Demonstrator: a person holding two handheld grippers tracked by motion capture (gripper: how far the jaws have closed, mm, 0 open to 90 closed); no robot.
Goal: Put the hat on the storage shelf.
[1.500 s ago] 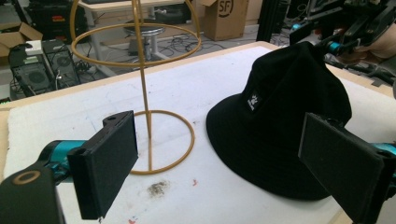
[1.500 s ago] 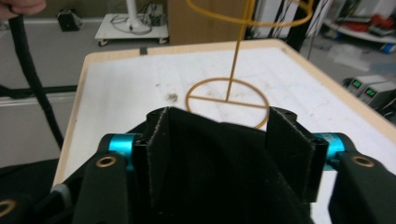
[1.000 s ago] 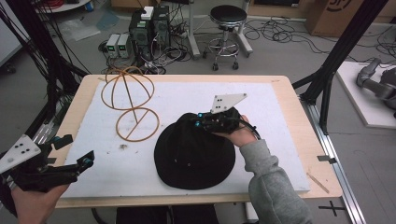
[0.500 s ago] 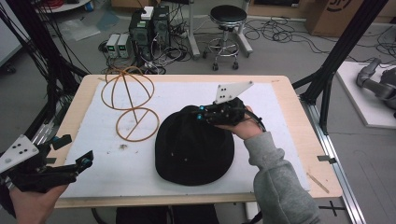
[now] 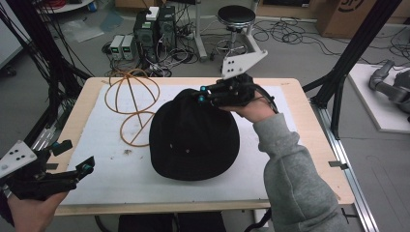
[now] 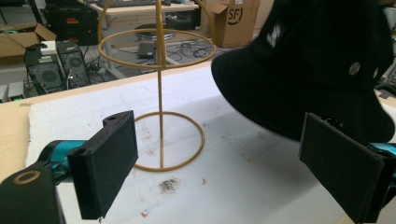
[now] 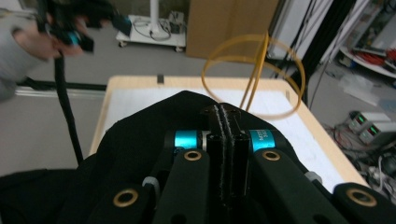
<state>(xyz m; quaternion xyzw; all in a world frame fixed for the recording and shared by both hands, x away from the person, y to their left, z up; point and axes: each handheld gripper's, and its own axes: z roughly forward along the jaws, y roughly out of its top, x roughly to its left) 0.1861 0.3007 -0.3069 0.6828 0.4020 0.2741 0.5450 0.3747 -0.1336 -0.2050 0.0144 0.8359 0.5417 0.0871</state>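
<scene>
Lettering "SF" is printed on a cardboard box [image 6: 233, 21] seen behind the worktop in the left gripper view; no other writing can be read. A small white emblem is carried on the black hat [image 5: 193, 135], but its form cannot be made out.

The worktop [image 5: 309, 145] is a pale wooden board covered over most of its area by a white mat [image 5: 121, 169], which is marked with dark smudges near the wire stand. The brown wire hat stand [image 5: 133, 108] is placed upright on the mat, at the far left, just beside the hat.

The hat is held raised at its far edge, its near rim low over the mat. The right tool [image 5: 205, 94] is closed on the hat's fabric, with the jaws pressed together in the right gripper view. The left tool [image 5: 72, 157] is held at the near left corner of the worktop, its jaws set wide apart with nothing between them.

Computer cases [image 5: 154, 26], a round stool [image 5: 237, 17] and loose cables are visible on the grey floor beyond the worktop. Black frame posts stand at either side.
</scene>
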